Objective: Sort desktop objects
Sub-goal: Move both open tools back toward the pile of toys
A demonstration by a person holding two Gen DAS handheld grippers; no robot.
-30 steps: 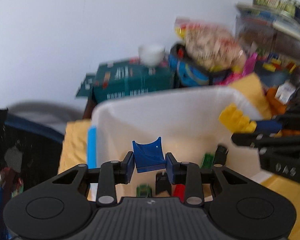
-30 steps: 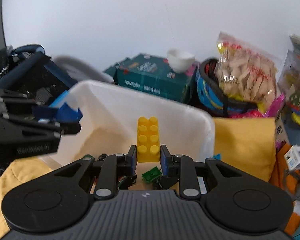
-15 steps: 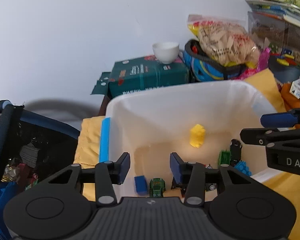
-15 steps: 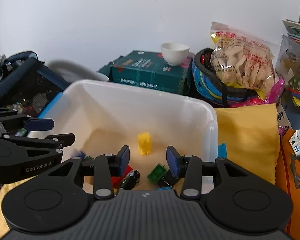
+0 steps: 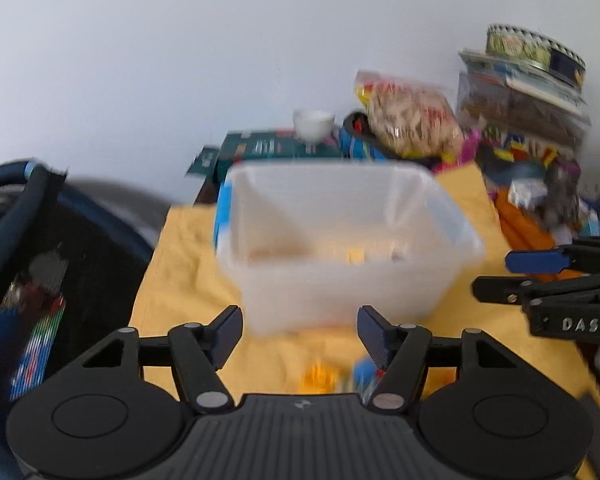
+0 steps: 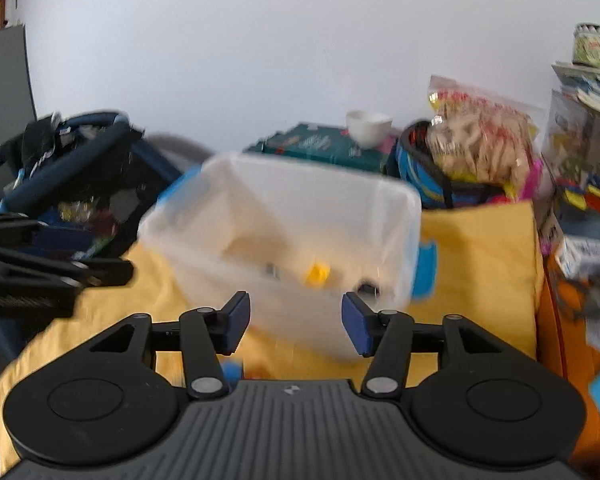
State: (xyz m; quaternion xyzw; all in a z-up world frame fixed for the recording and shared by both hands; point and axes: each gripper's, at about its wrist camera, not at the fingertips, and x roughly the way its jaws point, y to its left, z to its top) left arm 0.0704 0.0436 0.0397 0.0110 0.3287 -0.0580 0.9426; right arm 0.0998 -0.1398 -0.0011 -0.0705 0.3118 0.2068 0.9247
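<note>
Both tools, left tool [image 5: 299,332] and right tool [image 6: 295,322], are opening wide and empty near the bin [image 5: 440,264], freed for more toys.

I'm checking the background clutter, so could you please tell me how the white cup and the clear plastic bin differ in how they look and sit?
The white cup is opaque, while the clear plastic bin is see-through. The cup is round and far smaller; the bin is a large box. The cup stands on the green box at the wall, whereas the bin sits on the yellow cloth nearer the camera. Both stand upright, open at the top.
</note>
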